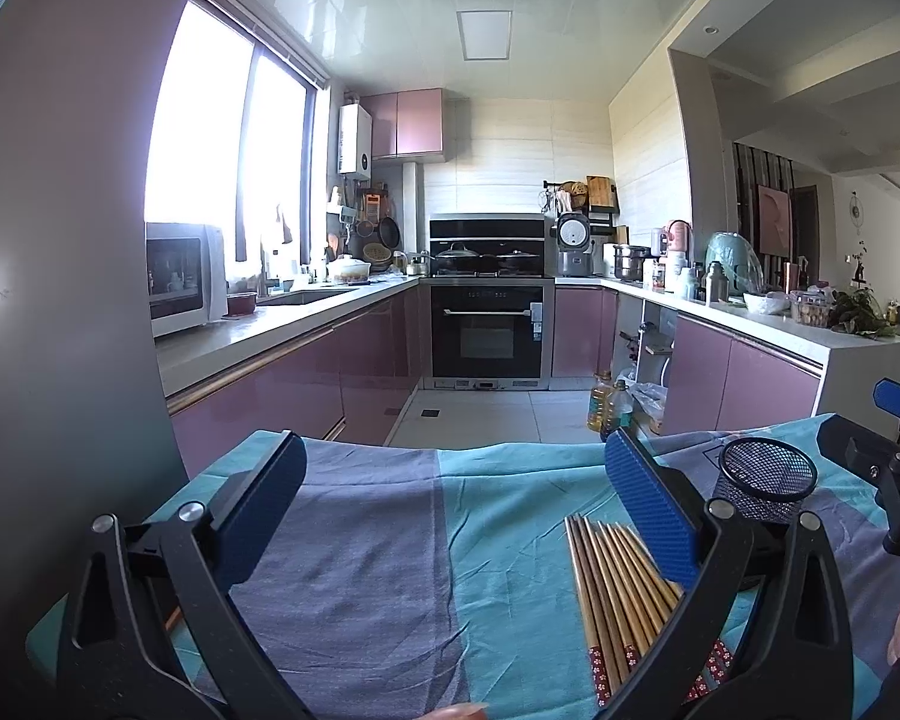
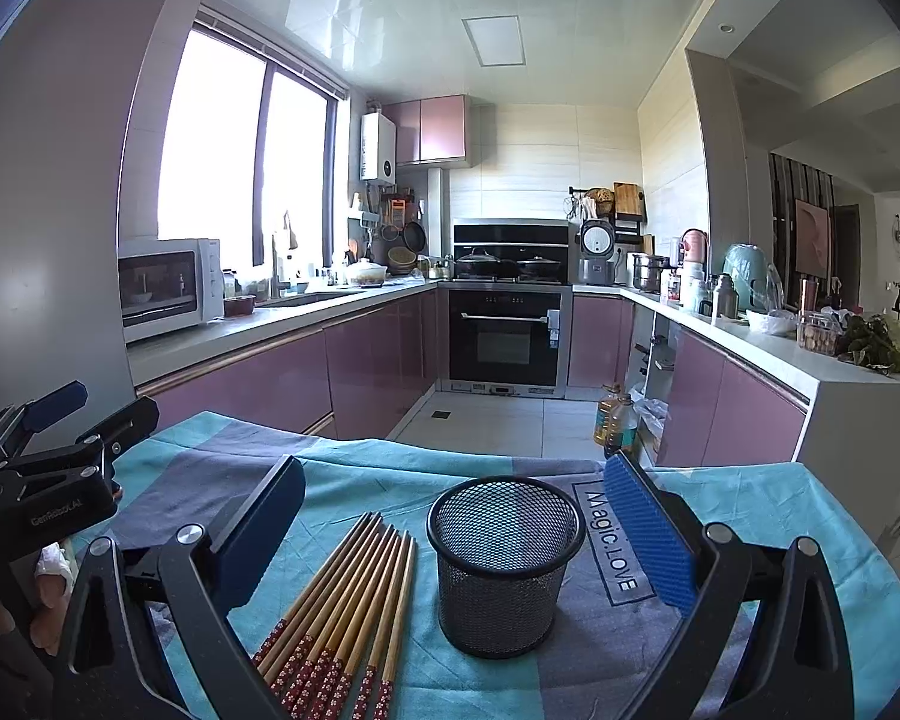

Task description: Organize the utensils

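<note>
On the cloth-covered table (image 2: 810, 516), all red-tipped wooden chopsticks (image 2: 345, 606) lie beside the empty black mesh cup (image 2: 504, 570); left claw (image 1: 450, 516) and right claw (image 2: 468, 528) gape, holding nothing.

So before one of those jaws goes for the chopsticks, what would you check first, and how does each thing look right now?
1. Mesh cup upright, mouth facing up: ok.
2. Cup empty, nothing blocking it: ok.
3. Chopsticks lying together on the cloth, beside the cup and not touching it: ok.
4. Right gripper jaws wide apart and holding nothing: ok.
5. Left gripper jaws wide apart and holding nothing: ok.
6. Whether the chopsticks' patterned ends are all free to pick up: cannot tell, the gripper frame hides some of them.
</note>
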Action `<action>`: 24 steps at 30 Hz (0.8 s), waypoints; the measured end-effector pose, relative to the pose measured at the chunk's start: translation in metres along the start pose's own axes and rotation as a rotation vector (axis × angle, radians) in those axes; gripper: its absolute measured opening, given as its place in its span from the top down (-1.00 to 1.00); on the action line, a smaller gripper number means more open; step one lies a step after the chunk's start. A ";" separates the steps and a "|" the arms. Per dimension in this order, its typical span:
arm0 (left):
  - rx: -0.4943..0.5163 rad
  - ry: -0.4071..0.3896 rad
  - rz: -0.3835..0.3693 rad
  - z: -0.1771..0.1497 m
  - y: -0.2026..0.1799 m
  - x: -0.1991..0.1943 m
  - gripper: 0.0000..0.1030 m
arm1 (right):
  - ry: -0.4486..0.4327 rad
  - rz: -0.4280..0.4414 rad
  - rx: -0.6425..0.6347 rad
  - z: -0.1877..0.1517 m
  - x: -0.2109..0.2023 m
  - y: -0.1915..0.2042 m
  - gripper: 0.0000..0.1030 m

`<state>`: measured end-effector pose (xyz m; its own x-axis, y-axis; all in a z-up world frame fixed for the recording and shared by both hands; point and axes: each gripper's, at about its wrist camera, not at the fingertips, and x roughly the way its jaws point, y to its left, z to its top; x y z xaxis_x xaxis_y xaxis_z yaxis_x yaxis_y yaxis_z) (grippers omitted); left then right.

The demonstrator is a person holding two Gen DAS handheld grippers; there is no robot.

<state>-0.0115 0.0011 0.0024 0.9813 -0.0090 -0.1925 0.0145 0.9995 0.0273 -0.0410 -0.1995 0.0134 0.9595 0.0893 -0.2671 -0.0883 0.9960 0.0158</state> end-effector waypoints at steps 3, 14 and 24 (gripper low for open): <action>-0.001 -0.009 -0.002 0.000 0.000 -0.001 -0.91 | -0.003 -0.003 0.001 0.000 -0.002 0.001 -0.88; 0.001 -0.020 -0.002 -0.001 -0.002 -0.005 -0.91 | -0.006 0.002 0.005 -0.001 -0.003 0.002 -0.88; 0.002 -0.023 -0.006 0.001 -0.002 -0.007 -0.91 | -0.006 0.005 0.008 -0.001 -0.004 0.002 -0.88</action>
<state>-0.0184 -0.0008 0.0045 0.9854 -0.0155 -0.1696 0.0205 0.9994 0.0280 -0.0451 -0.1979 0.0136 0.9605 0.0943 -0.2617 -0.0911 0.9955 0.0244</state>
